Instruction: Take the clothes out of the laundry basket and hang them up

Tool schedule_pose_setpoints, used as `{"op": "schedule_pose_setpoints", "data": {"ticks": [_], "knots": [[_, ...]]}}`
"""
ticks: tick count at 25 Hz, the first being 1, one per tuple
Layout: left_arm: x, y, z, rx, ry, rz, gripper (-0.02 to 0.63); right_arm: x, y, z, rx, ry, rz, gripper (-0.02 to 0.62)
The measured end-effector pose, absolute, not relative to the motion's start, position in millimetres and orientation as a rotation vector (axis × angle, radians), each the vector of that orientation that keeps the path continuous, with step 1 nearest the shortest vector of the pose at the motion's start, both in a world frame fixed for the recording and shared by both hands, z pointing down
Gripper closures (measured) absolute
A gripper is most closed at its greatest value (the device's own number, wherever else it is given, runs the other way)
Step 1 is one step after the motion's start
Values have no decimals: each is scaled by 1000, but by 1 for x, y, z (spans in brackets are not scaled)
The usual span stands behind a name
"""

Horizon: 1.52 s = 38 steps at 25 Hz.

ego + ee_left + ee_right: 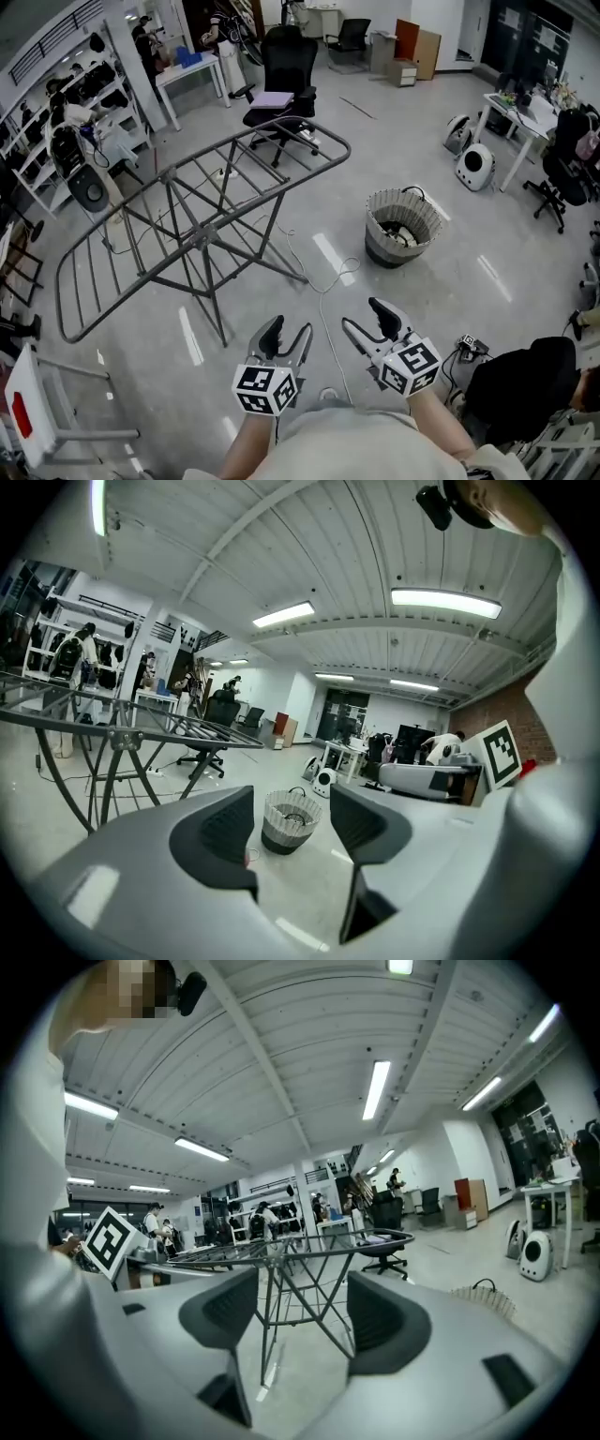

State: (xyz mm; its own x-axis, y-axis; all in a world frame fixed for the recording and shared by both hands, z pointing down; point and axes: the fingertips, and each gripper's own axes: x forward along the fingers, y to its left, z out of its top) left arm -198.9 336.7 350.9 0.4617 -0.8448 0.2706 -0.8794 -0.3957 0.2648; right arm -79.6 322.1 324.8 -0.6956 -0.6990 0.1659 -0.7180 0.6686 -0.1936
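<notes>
Head view: basket point(403, 228), round, woven, pale above and dark at the base, standing upright on the floor with its mouth open upward. Clothes point(401, 236) lie inside, a pale and dark heap, single pieces not to be told apart; none hangs yet. Rack point(202, 230), grey metal, unfolded, bare, stands to the basket's left, its long axis running from near left to far right, and is well apart from the basket. Left gripper point(291, 330): jaws wide apart, nothing held; its own view looks between them straight at the basket, which is far off and untouched. Right gripper point(364, 317): jaws likewise wide apart and empty; its own view frames the rack's legs between them, with the basket's rim at the right edge. Both grippers are held close before the person, low in the picture, pointing nearly level. Relation for the coming move: the basket lies ahead and to the right of both grippers, well apart from either. The right gripper is the nearer, so the reach judged due is forward and down into the open mouth from above. Floor point(469, 281): pale grey, glossy, streaked with lamp reflections. A thin white cable point(323, 281) trails across it between rack and basket. Room: large open office; a black chair point(281, 84) behind the rack, shelves point(56, 141) along the left wall, a white worktop point(520, 114) at right, and people standing far at the back.
</notes>
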Motion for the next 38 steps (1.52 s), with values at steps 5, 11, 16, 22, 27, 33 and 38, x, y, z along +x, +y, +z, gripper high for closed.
{"op": "schedule_pose_setpoints", "data": {"ticks": [5,11,16,22,27,33,38], "knots": [[-200,309,356,2376,-1402,148,364,-79,305,329,1249,-2741,384,304],[-176,282,372,2383,-1315,140,364,-53,281,337,1351,-2705,382,302],[-140,248,379,2408,-1271,173,364,-16,250,348,1398,-2684,403,301],[-82,183,371,2427,-1244,177,364,48,185,343,1447,-2683,407,302],[-22,120,353,2424,-1244,104,364,108,131,327,1447,-2679,355,301],[58,59,343,2453,-1204,73,364,190,75,319,1483,-2656,336,302],[107,19,340,2477,-1179,73,364,233,42,323,1494,-2636,353,302]]}}
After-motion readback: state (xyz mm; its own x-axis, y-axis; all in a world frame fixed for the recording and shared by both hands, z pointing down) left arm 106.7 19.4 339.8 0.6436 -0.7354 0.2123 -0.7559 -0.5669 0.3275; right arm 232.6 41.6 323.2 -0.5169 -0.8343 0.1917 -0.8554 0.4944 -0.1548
